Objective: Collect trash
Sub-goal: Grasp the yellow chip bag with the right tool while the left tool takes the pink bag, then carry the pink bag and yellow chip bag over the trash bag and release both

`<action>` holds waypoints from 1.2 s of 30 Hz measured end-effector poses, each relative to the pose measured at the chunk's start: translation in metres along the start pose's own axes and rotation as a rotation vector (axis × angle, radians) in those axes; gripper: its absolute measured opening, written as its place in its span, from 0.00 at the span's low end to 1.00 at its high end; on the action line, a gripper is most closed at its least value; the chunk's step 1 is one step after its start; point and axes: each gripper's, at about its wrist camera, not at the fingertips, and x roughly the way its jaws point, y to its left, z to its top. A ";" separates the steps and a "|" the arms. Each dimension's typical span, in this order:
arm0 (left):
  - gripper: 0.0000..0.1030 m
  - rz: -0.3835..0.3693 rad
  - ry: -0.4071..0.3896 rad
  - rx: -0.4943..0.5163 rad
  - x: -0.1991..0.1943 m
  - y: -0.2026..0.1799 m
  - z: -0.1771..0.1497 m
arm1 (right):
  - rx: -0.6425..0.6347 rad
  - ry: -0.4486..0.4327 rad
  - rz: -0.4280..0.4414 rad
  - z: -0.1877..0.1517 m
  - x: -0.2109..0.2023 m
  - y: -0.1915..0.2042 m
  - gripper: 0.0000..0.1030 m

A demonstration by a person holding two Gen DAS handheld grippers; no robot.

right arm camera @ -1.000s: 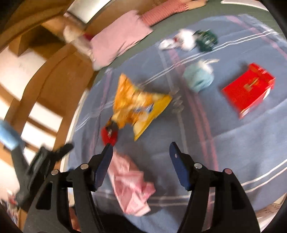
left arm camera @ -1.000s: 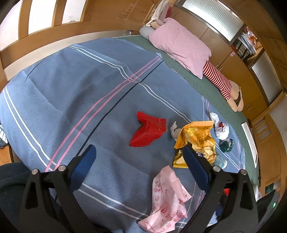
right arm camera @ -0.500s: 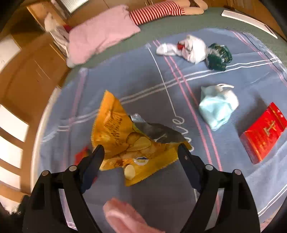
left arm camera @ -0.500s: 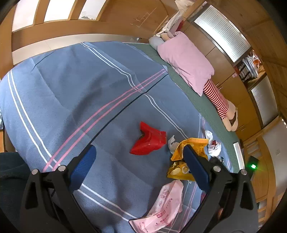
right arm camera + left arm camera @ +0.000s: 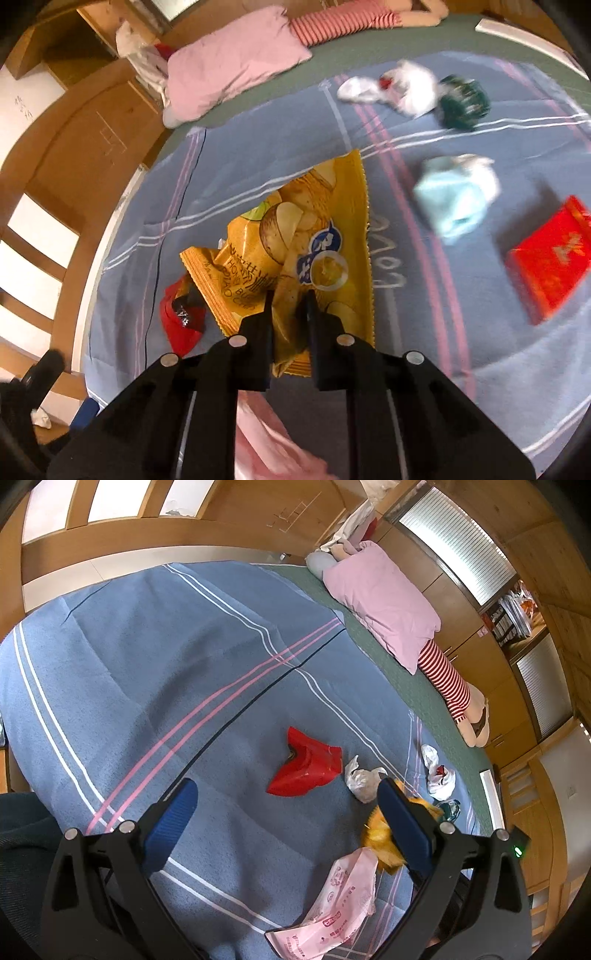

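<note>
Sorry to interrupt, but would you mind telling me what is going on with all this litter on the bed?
A person is collecting trash off a blue bedspread with a two-finger tool in each hand. The right tool has just closed on the yellow chip bag. The left tool hangs open and empty above the bedspread. A red wrapper, a pink wrapper, a face mask and a red box still lie there.

Pink pillow (image 5: 384,602) lies on blue striped blanket (image 5: 147,657).
</note>
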 end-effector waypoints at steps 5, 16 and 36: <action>0.96 0.043 0.067 0.123 0.013 -0.020 -0.008 | -0.001 -0.133 -0.047 -0.009 -0.067 -0.025 0.16; 0.96 -0.068 0.464 0.538 0.065 -0.086 -0.085 | 0.061 -0.221 -0.080 -0.067 -0.153 -0.089 0.16; 0.49 -0.004 0.387 0.792 0.058 -0.104 -0.109 | 0.005 -0.170 -0.086 -0.096 -0.139 -0.072 0.16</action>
